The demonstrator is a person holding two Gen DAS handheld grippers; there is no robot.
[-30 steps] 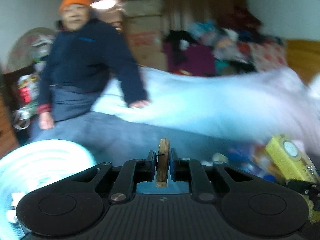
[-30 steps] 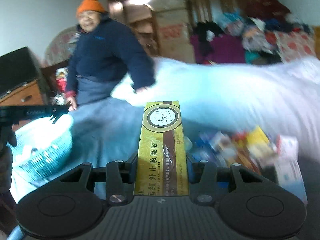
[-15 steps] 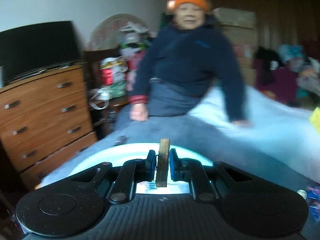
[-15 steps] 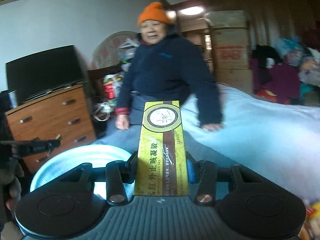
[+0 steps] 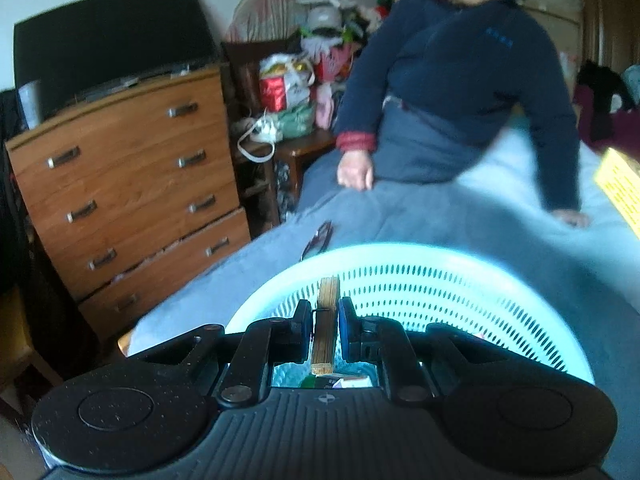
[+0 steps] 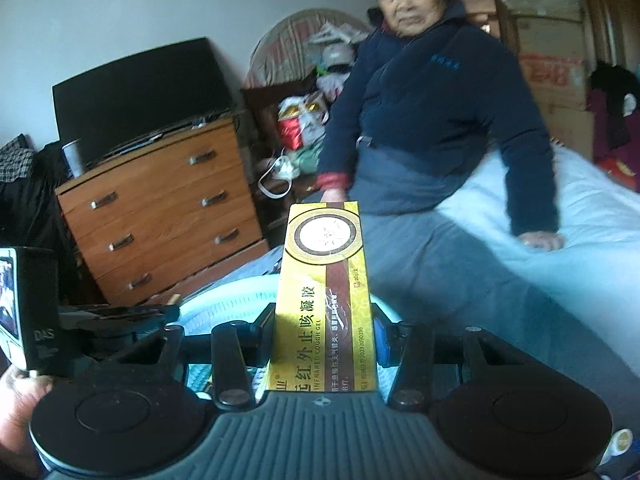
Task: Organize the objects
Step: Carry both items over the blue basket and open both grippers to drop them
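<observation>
Left gripper point(image 5: 325, 316) pinches a peg point(image 5: 325, 332) over the basket point(image 5: 420, 280); right gripper point(image 6: 324, 332) clamps a box point(image 6: 324, 300) (label legible only there).

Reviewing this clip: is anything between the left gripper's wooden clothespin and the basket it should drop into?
Nothing visible blocks it. The left gripper holds the wooden clothespin right above the open light blue basket, whose mouth is uncovered. A few small packages lie at the basket's bottom below the clip, leaving space.

At left we see a wooden dresser point(image 5: 132, 184) under a dark television point(image 5: 108, 40); pale wall point(image 6: 120, 12) behind.
</observation>
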